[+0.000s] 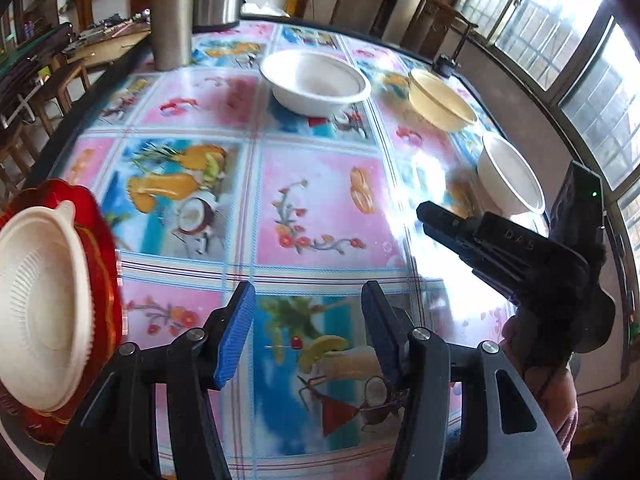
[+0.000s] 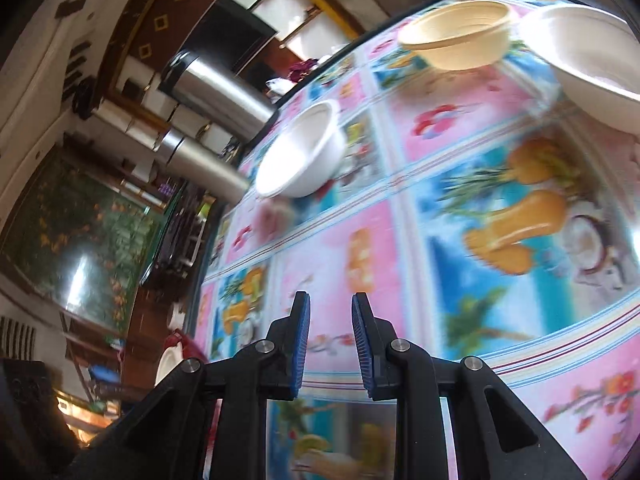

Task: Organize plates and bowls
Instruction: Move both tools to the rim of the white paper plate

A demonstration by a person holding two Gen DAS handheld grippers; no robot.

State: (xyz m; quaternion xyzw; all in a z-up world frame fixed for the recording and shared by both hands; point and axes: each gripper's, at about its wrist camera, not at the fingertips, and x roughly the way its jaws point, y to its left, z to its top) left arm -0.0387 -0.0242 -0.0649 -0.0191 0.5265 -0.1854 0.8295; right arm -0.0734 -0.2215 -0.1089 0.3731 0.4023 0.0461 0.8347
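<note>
My left gripper (image 1: 308,296) hangs open over the patterned tablecloth (image 1: 320,208), nothing between its blue pads. At the left edge a white ribbed plate (image 1: 44,292) lies on a red plate (image 1: 106,248). Three bowls stand farther off: a white bowl (image 1: 316,80), a cream bowl (image 1: 440,100) and another white bowl (image 1: 510,176). My right gripper (image 1: 424,212) reaches in from the right, close to that last bowl. In the right wrist view my right gripper (image 2: 331,312) stands slightly open and empty, with the white bowl (image 2: 300,152), cream bowl (image 2: 460,40) and second white bowl (image 2: 588,60) ahead.
Two steel flasks (image 1: 172,12) stand at the table's far left corner; the flasks (image 2: 208,160) also appear in the right wrist view. A wooden chair (image 1: 440,20) and windows (image 1: 560,40) lie beyond the far edge. Benches stand left of the table.
</note>
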